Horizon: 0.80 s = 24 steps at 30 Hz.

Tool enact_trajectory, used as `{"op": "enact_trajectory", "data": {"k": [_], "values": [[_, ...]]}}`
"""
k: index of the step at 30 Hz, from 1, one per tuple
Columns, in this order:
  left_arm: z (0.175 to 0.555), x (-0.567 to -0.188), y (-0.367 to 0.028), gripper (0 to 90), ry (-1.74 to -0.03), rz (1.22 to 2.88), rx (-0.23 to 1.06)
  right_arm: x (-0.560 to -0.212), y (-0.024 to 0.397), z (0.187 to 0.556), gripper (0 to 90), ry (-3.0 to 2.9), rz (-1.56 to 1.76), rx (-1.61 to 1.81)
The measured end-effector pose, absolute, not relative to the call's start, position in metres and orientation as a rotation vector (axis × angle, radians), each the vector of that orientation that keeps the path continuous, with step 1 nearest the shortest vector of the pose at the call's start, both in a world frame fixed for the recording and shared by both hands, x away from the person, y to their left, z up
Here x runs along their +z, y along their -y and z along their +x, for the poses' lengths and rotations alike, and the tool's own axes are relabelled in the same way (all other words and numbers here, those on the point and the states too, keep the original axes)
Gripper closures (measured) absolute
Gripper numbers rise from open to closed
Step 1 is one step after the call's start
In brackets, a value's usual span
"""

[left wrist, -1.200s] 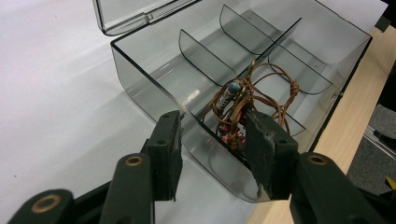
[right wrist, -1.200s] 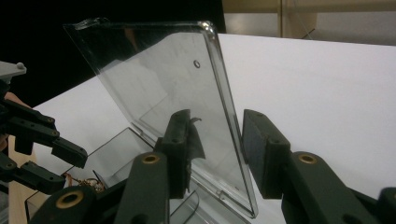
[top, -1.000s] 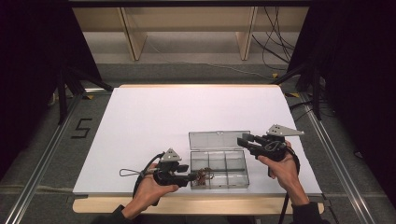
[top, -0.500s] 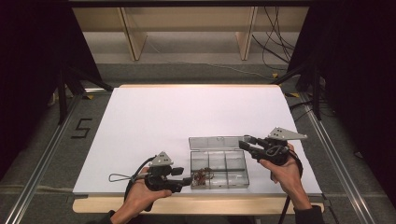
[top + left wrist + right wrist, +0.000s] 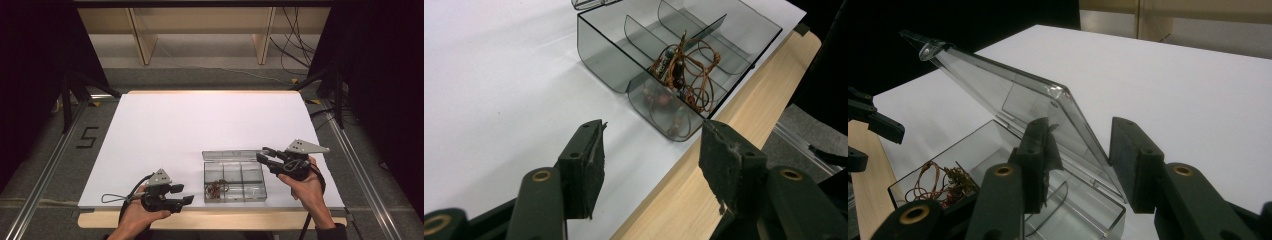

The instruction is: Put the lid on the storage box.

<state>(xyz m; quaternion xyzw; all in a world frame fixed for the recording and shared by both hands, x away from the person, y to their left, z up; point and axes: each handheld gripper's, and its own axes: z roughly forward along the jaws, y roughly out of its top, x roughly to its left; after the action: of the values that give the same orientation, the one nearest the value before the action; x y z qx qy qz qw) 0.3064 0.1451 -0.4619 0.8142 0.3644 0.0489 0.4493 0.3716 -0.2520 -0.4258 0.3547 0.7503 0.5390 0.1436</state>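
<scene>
A clear plastic compartment box (image 5: 252, 176) stands near the table's front edge. A tangle of copper wire with small parts (image 5: 216, 189) lies in its front left compartment. The hinged lid (image 5: 230, 154) stands tilted up at the back. My right gripper (image 5: 262, 154) reaches in from the right; in the right gripper view its jaws (image 5: 1080, 125) stand apart astride the lid's (image 5: 998, 90) side edge, without pinching it. My left gripper (image 5: 184, 194) lies left of the box. Its jaws (image 5: 651, 130) have just been opening and hold nothing, and they point at the wire (image 5: 684, 75).
The white table top (image 5: 200, 125) stretches wide behind and to the left of the box. A wooden strip (image 5: 225, 219) runs along the front edge. Metal rails flank the table, and shelf legs and cables (image 5: 290, 45) lie beyond its far edge.
My left gripper has drawn back to the left, away from the box, and its jaws have spread. The lid looks narrower from above, tipped more upright. The right hand has barely shifted.
</scene>
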Motion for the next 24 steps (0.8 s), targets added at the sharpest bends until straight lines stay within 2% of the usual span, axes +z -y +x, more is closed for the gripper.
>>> {"op": "enact_trajectory", "data": {"k": [11, 24], "values": [[0.299, -0.466, -0.149, 42.0, -0.901, 2.016, 0.136, -0.423, 0.249, 0.362, 59.9, -2.17, 1.039, 1.505], [0.295, -0.47, -0.157, 42.0, -0.922, 1.995, 0.138, -0.422, 0.253, 0.354, 63.5, -2.159, 1.057, 1.498]]}}
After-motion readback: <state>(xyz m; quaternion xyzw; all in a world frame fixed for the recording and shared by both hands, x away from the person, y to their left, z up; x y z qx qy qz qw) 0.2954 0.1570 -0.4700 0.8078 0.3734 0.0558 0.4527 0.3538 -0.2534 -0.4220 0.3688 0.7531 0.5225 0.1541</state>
